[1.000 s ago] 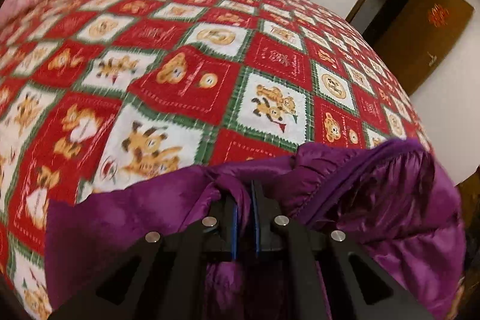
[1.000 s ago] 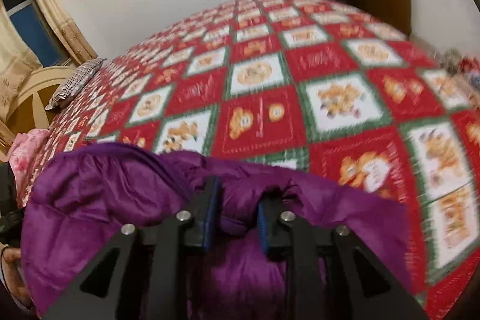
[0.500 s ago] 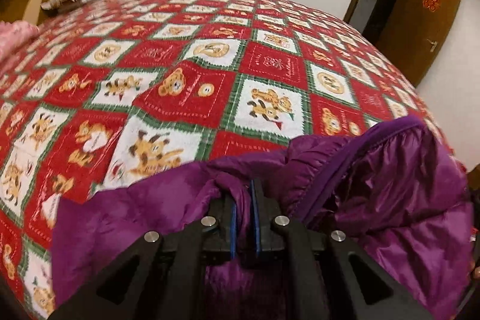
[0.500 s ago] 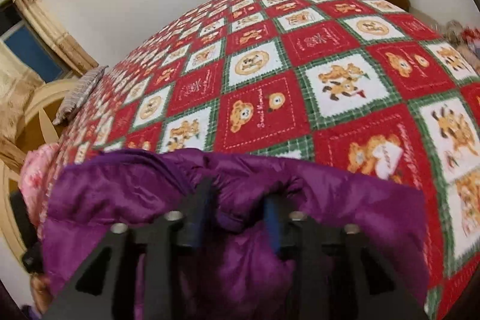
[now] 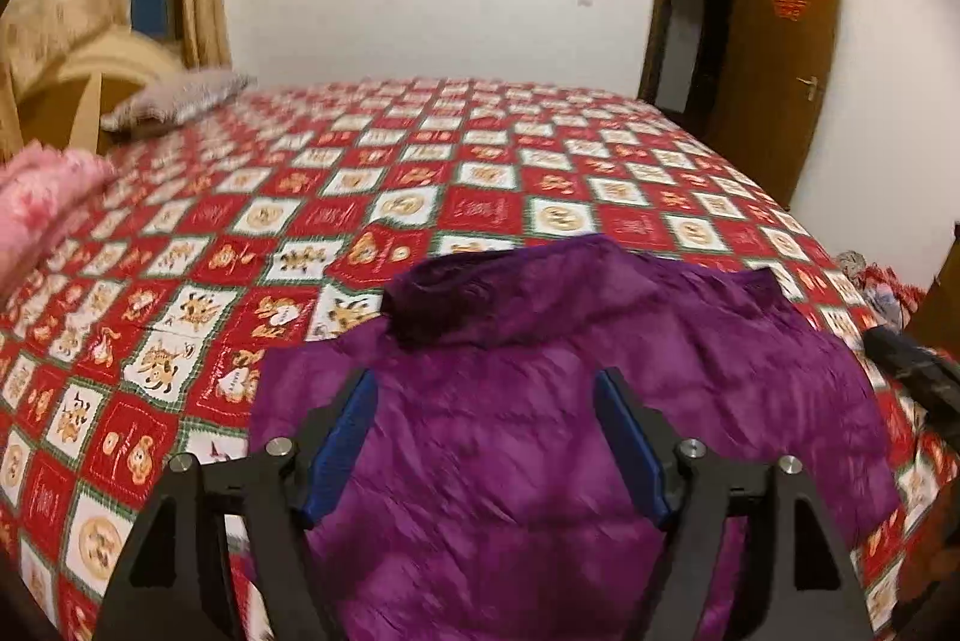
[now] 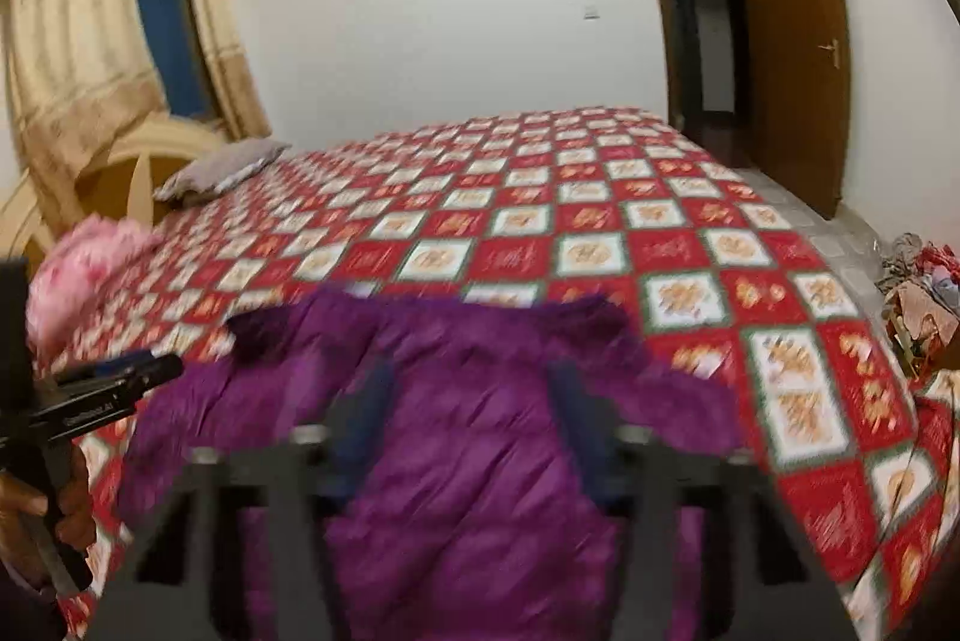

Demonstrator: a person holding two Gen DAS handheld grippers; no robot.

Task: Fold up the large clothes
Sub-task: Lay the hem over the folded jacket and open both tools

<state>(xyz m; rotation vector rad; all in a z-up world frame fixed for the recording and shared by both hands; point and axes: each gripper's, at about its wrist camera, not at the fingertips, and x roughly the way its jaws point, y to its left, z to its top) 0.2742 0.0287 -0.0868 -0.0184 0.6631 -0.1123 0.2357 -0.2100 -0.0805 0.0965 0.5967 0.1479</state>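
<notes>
The purple jacket (image 5: 540, 401) is lying flat at the near edge of the bed (image 5: 420, 197), collar end pointing toward the far side. The left gripper (image 5: 486, 437) is hovering above it, its jaws having just been opening, now standing apart with nothing between them. The right gripper (image 6: 468, 425) is blurring in its own view, its jaws having just been closing yet showing apart and empty. The slippery padded fabric is probably puffing up, so the released fold risks springing open or sliding toward the edge
</notes>
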